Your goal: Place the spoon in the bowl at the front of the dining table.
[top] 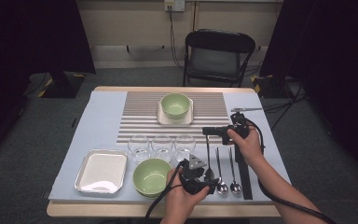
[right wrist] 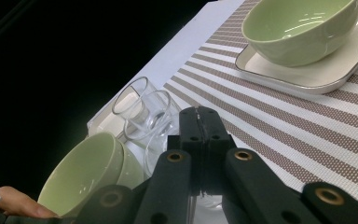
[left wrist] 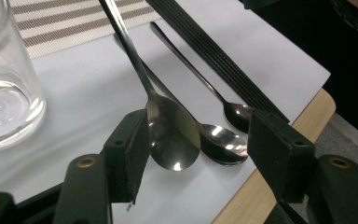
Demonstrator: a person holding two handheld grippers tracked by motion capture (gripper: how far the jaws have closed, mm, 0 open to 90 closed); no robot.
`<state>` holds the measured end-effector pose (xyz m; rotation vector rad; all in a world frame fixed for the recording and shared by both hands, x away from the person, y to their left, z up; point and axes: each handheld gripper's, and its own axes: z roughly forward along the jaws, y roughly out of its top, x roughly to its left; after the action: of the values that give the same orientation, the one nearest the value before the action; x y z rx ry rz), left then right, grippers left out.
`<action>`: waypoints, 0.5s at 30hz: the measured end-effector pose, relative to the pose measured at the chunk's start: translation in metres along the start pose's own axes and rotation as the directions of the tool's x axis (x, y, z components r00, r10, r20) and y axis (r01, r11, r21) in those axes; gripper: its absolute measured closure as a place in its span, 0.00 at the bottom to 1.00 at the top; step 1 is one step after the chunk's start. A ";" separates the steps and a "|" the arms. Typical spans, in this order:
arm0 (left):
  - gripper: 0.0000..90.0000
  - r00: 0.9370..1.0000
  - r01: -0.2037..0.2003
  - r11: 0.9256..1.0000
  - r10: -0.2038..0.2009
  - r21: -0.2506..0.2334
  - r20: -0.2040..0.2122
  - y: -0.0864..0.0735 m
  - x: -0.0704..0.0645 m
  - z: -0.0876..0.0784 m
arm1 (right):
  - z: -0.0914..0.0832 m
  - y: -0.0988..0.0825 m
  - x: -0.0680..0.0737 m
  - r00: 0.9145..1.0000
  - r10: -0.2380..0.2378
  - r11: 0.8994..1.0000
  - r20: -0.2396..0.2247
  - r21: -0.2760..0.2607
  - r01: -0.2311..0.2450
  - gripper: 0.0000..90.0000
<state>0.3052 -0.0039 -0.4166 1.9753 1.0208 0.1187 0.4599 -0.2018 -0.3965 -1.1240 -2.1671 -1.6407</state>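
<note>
- Left tool point(left wrist: 196, 140) stood apart around the spoon point(left wrist: 170, 135) bowl, not pressing it.
- Right tool point(right wrist: 199, 122) was clamped together, seemingly on the spoon's handle, holding it tilted above the desk point(left wrist: 88, 93).
- Gripped at one thin end, it could pivot or slip onto the neighbouring spoons point(left wrist: 223, 142).

Left claw point(left wrist: 196, 149) jaws apart; raised spoon point(left wrist: 170, 133) tilted between them, bowl beside one pad. Two spoons point(left wrist: 223, 142) lie beneath; glass point(left wrist: 4, 93) nearby.
</note>
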 end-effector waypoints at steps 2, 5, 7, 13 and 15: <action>0.41 1.000 0.002 1.000 -0.002 0.002 0.007 0.002 0.002 -0.003 | 0.000 0.002 0.001 1.000 -0.004 1.000 0.002 -0.003 0.004 1.00; 0.39 1.000 0.007 1.000 -0.007 0.013 0.018 0.005 0.004 -0.007 | -0.001 0.006 0.004 1.000 -0.005 1.000 -0.003 -0.010 0.005 1.00; 0.38 0.999 0.014 1.000 -0.014 0.020 0.034 0.006 0.006 -0.009 | -0.001 0.009 0.005 1.000 -0.008 1.000 -0.006 -0.014 0.008 1.00; 0.37 0.999 0.018 1.000 -0.019 0.021 0.045 0.011 0.011 -0.018 | 0.000 0.013 0.007 1.000 -0.002 1.000 -0.010 -0.014 0.002 1.00; 0.36 0.998 0.029 0.999 -0.029 0.016 0.056 0.013 0.013 -0.021 | -0.001 0.015 0.007 1.000 0.000 1.000 -0.011 -0.016 0.000 1.00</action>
<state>0.3126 0.0157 -0.3984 1.9654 1.0160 0.0393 0.4646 -0.1977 -0.3812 -1.1172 -2.1512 -1.6627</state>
